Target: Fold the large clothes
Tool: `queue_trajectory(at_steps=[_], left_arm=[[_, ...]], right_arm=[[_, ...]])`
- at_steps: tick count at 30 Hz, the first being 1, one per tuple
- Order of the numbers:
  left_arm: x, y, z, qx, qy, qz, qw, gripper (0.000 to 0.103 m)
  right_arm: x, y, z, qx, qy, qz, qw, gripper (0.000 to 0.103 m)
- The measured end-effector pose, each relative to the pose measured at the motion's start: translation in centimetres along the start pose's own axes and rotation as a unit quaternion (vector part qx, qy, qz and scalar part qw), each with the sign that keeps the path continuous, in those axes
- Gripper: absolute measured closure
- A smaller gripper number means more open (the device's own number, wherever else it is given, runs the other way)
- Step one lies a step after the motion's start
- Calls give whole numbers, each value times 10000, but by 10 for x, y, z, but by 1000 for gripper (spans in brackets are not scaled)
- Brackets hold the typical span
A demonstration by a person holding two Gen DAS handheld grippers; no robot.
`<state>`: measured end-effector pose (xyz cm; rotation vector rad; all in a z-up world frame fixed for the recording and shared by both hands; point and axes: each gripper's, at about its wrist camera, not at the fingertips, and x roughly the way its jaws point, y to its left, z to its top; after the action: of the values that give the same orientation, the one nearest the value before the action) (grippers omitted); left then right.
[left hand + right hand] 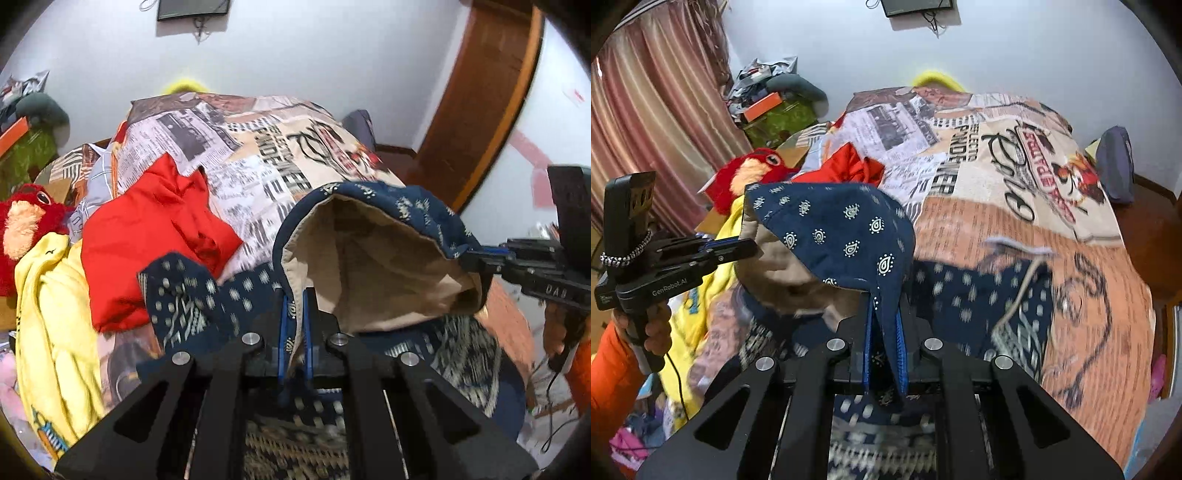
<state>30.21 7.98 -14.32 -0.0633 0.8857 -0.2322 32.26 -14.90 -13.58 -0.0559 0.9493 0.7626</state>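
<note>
A navy garment with white paisley print and beige lining [376,258] hangs between both grippers above the bed; it also shows in the right wrist view [842,229]. My left gripper [295,299] is shut on one edge of it and also shows in the right wrist view [748,248]. My right gripper [884,306] is shut on the other edge and also shows in the left wrist view [469,258]. The lower part of the garment [960,291] drapes on the bed, blurred.
The bed carries a newspaper-print cover [1015,177]. A red garment [147,236], a yellow garment [55,325] and a red plush toy [26,221] lie at the left. A wooden door [480,92] stands at the right, curtains [646,110] at the left.
</note>
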Motion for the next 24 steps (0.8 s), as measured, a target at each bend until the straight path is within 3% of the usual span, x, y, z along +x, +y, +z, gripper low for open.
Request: queue_trajectory(at_steps=[4, 7, 10, 12, 15, 17, 19, 24], left_arm=[[-5, -15, -31, 155, 227, 83, 9996, 96], [2, -16, -57, 85, 570, 58, 9983, 96], [14, -15, -85, 102, 915, 271, 9954, 94], [21, -12, -101, 73, 1144, 354, 9928, 90], [26, -3, -121, -89, 1372, 483, 9893, 72], [24, 5, -132, -173, 1417, 635, 9877, 66], [19, 11, -139, -253, 1423, 684, 9871, 64], [-7, 35, -142, -520, 1173, 924, 9874, 52]], right_arm=[[-5, 4, -26, -38, 231, 25, 9997, 93], [1, 1, -46, 79, 470, 110, 9988, 93], [12, -2, -65, 176, 740, 116, 9970, 93], [18, -5, -78, 251, 889, 122, 9956, 93], [22, -4, -90, 259, 1036, 80, 9942, 92], [17, -4, -92, 274, 1031, 82, 9943, 89], [11, -3, -93, 325, 1047, 118, 9939, 78], [-13, -11, -88, 510, 908, 53, 9946, 62]])
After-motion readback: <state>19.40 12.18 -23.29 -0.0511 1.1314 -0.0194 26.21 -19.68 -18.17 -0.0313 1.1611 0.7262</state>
